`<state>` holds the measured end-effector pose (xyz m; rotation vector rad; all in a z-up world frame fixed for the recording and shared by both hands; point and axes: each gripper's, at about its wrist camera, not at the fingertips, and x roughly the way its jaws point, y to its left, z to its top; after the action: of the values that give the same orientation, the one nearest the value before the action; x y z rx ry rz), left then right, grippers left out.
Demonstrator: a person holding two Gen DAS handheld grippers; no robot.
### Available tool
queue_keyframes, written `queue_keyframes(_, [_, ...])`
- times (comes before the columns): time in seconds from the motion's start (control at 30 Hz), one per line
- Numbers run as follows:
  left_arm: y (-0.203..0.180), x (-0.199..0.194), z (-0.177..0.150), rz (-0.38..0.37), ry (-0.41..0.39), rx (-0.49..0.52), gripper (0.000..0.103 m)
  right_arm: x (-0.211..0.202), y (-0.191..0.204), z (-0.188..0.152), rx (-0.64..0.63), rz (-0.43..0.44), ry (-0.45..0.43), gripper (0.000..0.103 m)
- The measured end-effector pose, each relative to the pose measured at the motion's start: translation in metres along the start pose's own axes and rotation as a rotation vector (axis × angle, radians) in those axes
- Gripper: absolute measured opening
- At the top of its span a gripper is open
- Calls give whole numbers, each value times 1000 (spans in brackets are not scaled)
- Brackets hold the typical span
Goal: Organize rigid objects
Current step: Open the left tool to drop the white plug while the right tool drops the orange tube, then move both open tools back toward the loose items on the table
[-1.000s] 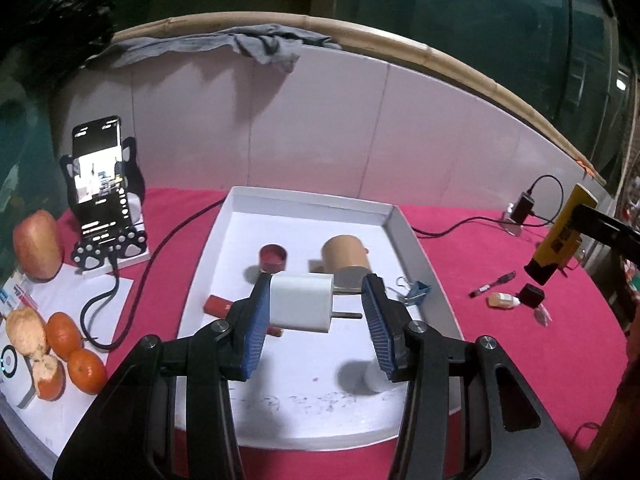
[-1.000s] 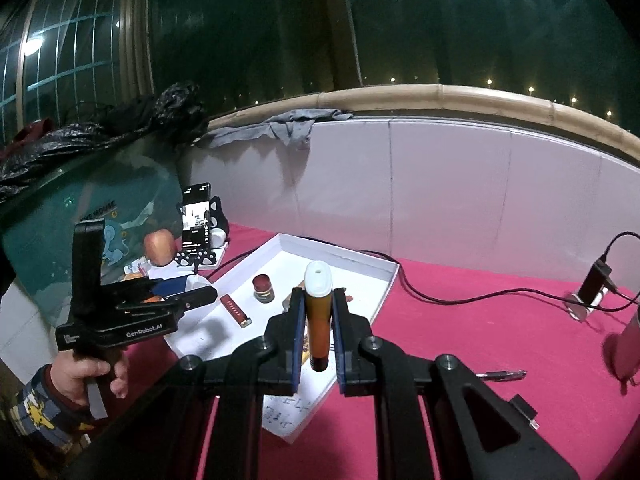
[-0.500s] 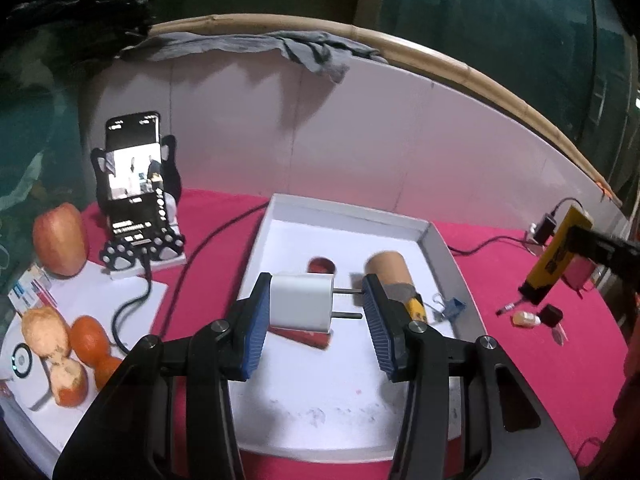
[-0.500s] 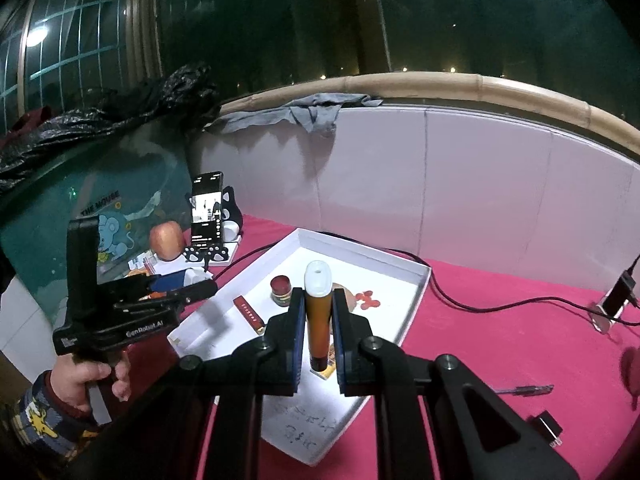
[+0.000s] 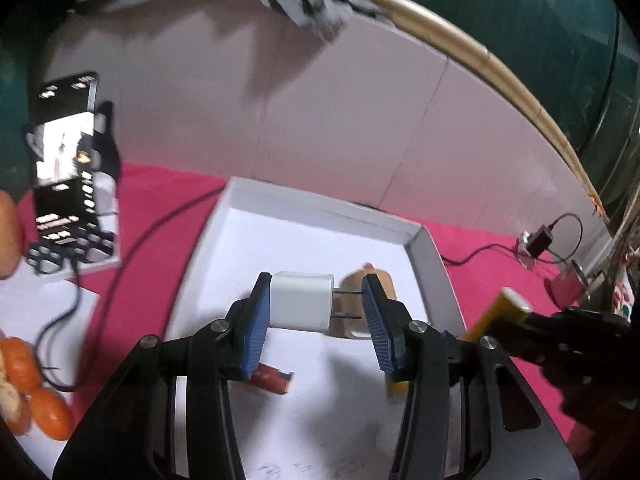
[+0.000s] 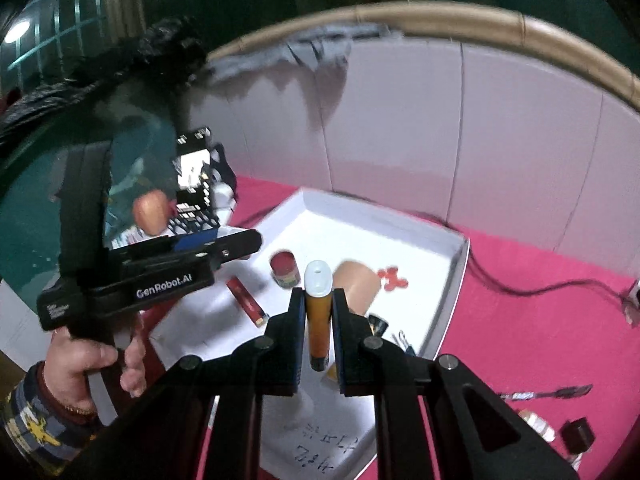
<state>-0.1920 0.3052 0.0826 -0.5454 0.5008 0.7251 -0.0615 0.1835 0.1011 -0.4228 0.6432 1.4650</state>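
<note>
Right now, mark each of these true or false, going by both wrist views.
1. The left tongs hold a white plug adapter. True.
2. The right tongs are empty. False: they grip an orange tube with a white cap.
3. A red cylinder lies inside the white tray. True.
4. The tray sits on a blue cloth. False: the cloth is pink-red.

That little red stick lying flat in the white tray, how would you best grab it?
Grip the red stick across its narrow middle, probably from straight above: it lies flat on the white tray floor, long and slim, with bare floor on both long sides for the fingers.
</note>
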Motion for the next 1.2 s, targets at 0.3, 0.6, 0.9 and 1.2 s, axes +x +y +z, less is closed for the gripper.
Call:
queue_keyframes(0.3, [0,22,-1,26,45,-20,45,51,-6,7,31,-18,88,12])
queue_keyframes(0.6, [13,7,0,69,-25,-72,103,54,3,5,-34,-102,19,72])
queue_keyframes(0.9, [16,-25,-9,60,-101,-136,103,6,-7,1,22,-139,-167,103])
queue_keyframes(1.2, [-8,-52,-17,-7,-155,-140,103,-58,-33,-14,148,-192,-347,103])
